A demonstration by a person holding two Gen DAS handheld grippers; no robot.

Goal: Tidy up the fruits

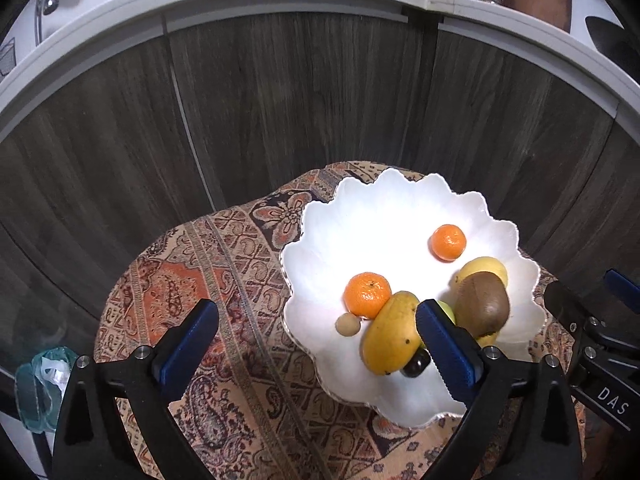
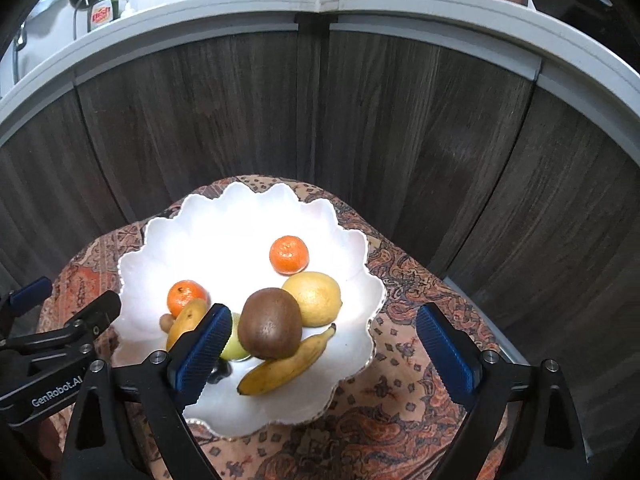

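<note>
Both sets of fingers (image 1: 316, 354) (image 2: 324, 354) spread, empty, above the fruit bowl (image 2: 248, 216).

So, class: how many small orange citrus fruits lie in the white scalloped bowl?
2. One orange lies alone toward the bowl's far side; the other orange sits on the left, touching the mango. Piled fruit could hide more.

Heaped in a white scalloped bowl (image 2: 352, 248) on a patterned cloth: brown kiwi (image 2: 270, 329) leaning on a yellow lemon (image 2: 316, 298); banana (image 2: 286, 364) lying in front; mango (image 1: 390, 334) beside one mandarin (image 1: 367, 294); second mandarin (image 2: 289, 254) set apart behind.
</note>
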